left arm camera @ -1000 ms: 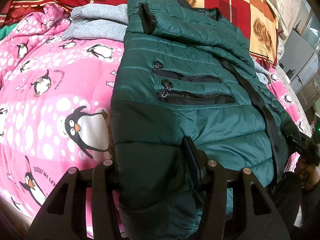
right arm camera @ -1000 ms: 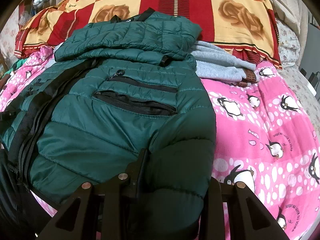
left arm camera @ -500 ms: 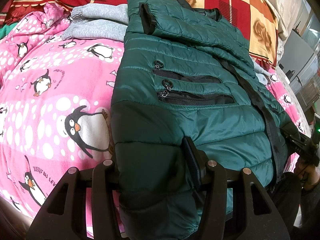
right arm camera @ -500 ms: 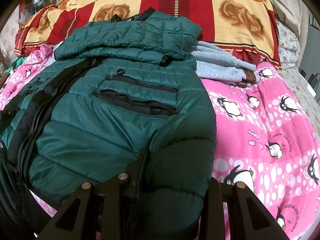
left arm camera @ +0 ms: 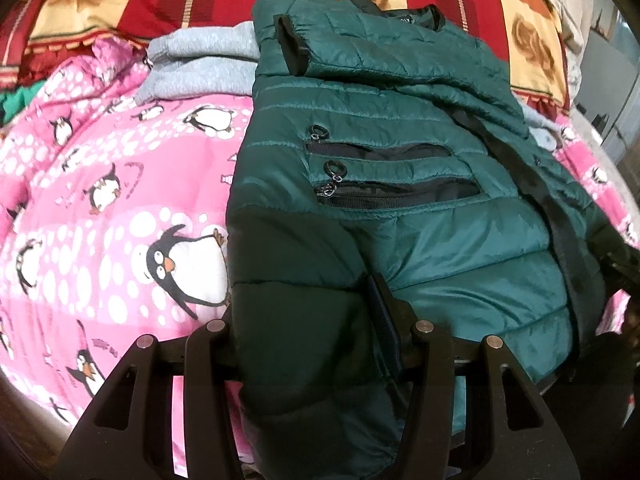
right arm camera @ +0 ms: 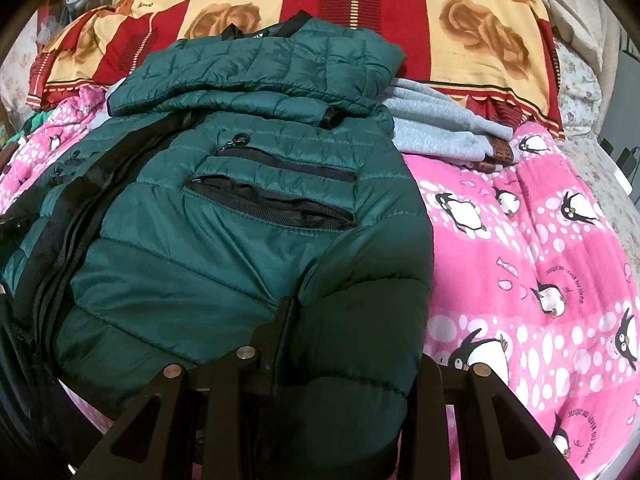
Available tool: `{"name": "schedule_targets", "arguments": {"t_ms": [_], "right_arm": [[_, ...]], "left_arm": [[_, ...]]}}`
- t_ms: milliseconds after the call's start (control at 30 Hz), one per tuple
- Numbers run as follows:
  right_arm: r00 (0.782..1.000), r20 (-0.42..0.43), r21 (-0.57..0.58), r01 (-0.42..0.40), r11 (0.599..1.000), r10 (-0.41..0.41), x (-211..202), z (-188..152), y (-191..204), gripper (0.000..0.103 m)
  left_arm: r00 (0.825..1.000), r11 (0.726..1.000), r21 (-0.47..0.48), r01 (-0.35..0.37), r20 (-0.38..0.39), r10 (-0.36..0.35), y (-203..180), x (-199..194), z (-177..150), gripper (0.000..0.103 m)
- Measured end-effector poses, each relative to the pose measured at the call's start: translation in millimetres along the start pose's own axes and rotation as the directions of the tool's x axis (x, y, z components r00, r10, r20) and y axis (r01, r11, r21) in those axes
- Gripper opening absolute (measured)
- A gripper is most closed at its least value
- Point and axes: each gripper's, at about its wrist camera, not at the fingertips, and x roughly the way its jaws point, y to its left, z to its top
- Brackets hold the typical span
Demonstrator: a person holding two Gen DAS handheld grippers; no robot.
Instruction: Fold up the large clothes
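Observation:
A dark green puffer jacket [left arm camera: 400,240] lies front-up on the bed, its collar at the far end and its sleeves folded across the chest [right arm camera: 260,80]. Two black zip pockets show on each front panel. My left gripper [left arm camera: 304,332] is shut on the jacket's near hem at its left corner, with thick padding bulging between the fingers [left arm camera: 384,312]. In the right wrist view the jacket [right arm camera: 200,260] fills the left half, and my right gripper [right arm camera: 356,344] is shut on the hem's right corner. The black zip strip runs down the jacket's middle.
A pink penguin blanket [left arm camera: 100,200] [right arm camera: 540,220] covers the bed on both sides of the jacket. Folded grey clothes [left arm camera: 200,64] [right arm camera: 432,124] lie under the jacket's far end. Behind them is a red and yellow rose-print cover [right arm camera: 440,20].
The left wrist view has tipped a little, so the jacket and bed sit slightly lower in it. Both grips on the hem are unchanged, and the right view is the same.

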Motion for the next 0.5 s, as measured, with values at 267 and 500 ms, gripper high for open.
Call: {"name": "schedule_targets", "arguments": {"t_ms": [267, 500], "right_arm": [[1.000, -0.008, -0.009, 0.010, 1.000, -0.010, 0.2, 0.7, 1.3, 0.029], [1.000, -0.009, -0.013, 0.013, 1.000, -0.013, 0.7, 1.1, 1.9, 0.029]], "left_arm": [[1.000, 0.999, 0.016, -0.029, 0.009, 0.028, -0.8, -0.2, -1.2, 0.050], [1.000, 1.000, 0.004, -0.018, 0.010, 0.018, -0.1, -0.9, -1.6, 0.050]]}}
